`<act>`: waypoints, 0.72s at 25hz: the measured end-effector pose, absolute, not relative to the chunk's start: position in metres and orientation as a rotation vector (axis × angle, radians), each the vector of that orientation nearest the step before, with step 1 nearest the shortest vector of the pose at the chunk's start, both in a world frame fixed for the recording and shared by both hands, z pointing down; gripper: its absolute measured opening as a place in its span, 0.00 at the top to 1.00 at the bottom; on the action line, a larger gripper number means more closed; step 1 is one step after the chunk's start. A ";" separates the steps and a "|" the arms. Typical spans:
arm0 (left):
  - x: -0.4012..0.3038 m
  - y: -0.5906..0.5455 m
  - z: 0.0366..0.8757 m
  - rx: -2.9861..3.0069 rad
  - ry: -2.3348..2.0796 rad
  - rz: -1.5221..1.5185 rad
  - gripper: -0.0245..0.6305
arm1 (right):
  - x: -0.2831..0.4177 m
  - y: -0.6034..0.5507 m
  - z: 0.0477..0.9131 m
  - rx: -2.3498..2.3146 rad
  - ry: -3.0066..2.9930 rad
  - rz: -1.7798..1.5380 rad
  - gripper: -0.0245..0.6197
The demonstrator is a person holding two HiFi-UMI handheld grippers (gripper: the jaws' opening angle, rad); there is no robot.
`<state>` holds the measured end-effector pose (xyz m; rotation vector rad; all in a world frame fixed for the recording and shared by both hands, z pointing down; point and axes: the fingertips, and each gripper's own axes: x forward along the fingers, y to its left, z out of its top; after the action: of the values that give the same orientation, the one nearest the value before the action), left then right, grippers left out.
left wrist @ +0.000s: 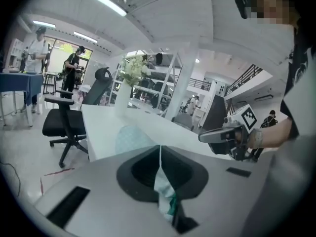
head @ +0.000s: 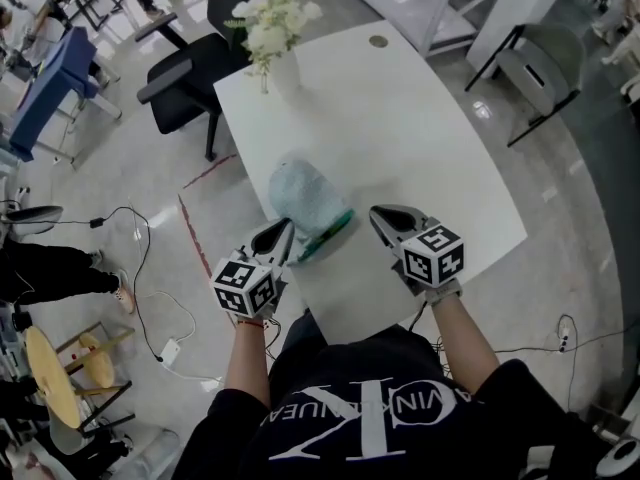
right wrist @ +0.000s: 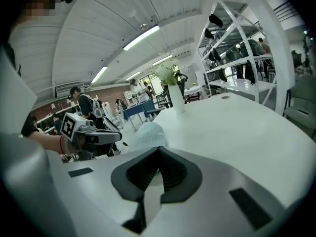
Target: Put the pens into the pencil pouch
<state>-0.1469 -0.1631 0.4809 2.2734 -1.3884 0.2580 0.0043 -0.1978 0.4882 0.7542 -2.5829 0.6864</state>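
Note:
A light blue pencil pouch (head: 303,196) lies on the white table (head: 420,128), its green-trimmed near end (head: 328,236) pointing toward me. My left gripper (head: 288,230) is at that end, on its left side. In the left gripper view (left wrist: 159,149) its jaws are shut on a fold of the pouch's pale and green fabric (left wrist: 165,196). My right gripper (head: 377,215) hovers to the right of the pouch, apart from it. Its jaws are shut with nothing seen between them (right wrist: 158,152). The pouch (right wrist: 148,135) shows just ahead of it. No pen is in view.
A white vase of white flowers (head: 272,28) stands at the table's far left. A black office chair (head: 185,78) is beyond the left edge. Cables (head: 140,258) trail on the floor to the left. Shelving (right wrist: 237,48) and people stand in the background.

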 end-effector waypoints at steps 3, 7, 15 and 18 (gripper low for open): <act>-0.158 -0.167 0.463 2.295 -1.495 0.239 0.96 | 0.007 -0.205 0.474 0.778 -2.625 0.601 0.95; -0.173 -0.173 0.436 2.317 -1.629 0.195 0.96 | 0.009 -0.217 0.450 0.819 -2.690 0.515 0.95; -0.206 -0.177 0.394 2.302 -1.836 0.106 0.96 | 0.002 -0.235 0.405 0.832 -2.796 0.379 0.95; -0.216 -0.176 0.385 2.280 -1.902 0.091 0.96 | -0.001 -0.237 0.395 0.819 -2.821 0.339 0.95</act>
<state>-0.2161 -0.1755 0.3854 2.2799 -1.9022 0.0907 -0.0011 -0.2365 0.3953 0.8189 -2.8213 0.3391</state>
